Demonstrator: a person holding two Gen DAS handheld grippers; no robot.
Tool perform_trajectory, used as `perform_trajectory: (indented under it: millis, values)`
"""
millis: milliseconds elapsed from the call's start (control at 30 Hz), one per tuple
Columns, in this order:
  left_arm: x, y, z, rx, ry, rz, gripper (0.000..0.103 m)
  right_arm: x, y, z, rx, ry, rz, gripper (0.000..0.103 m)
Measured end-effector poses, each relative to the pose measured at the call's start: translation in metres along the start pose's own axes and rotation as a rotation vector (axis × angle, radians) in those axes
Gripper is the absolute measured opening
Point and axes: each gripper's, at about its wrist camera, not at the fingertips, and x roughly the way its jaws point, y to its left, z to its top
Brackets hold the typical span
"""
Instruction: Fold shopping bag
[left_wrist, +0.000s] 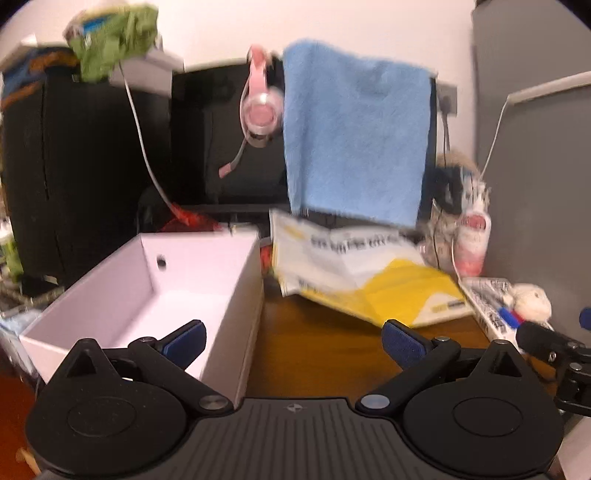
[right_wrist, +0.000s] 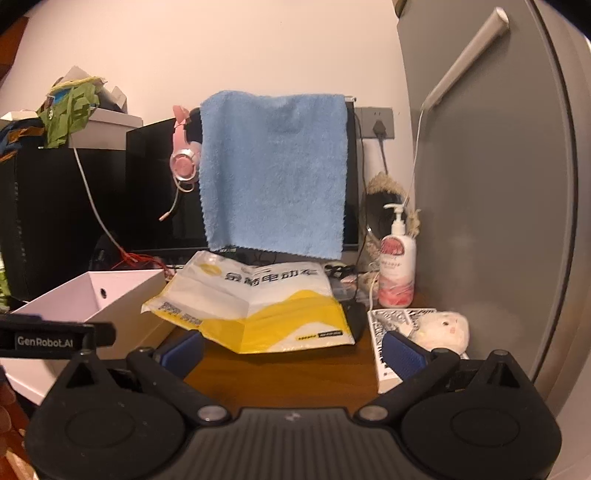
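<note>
Blue-padded fingers of the left gripper and the right gripper stand spread wide with nothing between them, both held above the brown table. Just ahead lies the white and yellow shopping bag, creased and partly flattened, between a white box and a lotion bottle, below a hanging blue towel

Both views are taken low over the table, faced at the blue towel. The left wrist view is set further left and blurred. Towel, bag and white box are shared.
</note>
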Motion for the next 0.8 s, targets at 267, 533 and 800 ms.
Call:
perform_trajectory:
  millis: [267, 533, 800]
  values:
    - [0.012, -0.005, 0.0, -0.029, 0.026, -0.143, 0.102, 0.01, -0.027, -0.014, 0.072, 0.014, 0.04, 0.103]
    - [0.027, -0.02, 0.002, -0.014, 0.003, -0.201, 0.102, 0.014, -0.057, -0.022, 0.217, 0.024, 0.088, 0.103]
    - [0.031, -0.034, -0.002, 0.01, -0.066, -0.248, 0.095, 0.011, -0.066, -0.027, 0.236, 0.012, 0.079, 0.103]
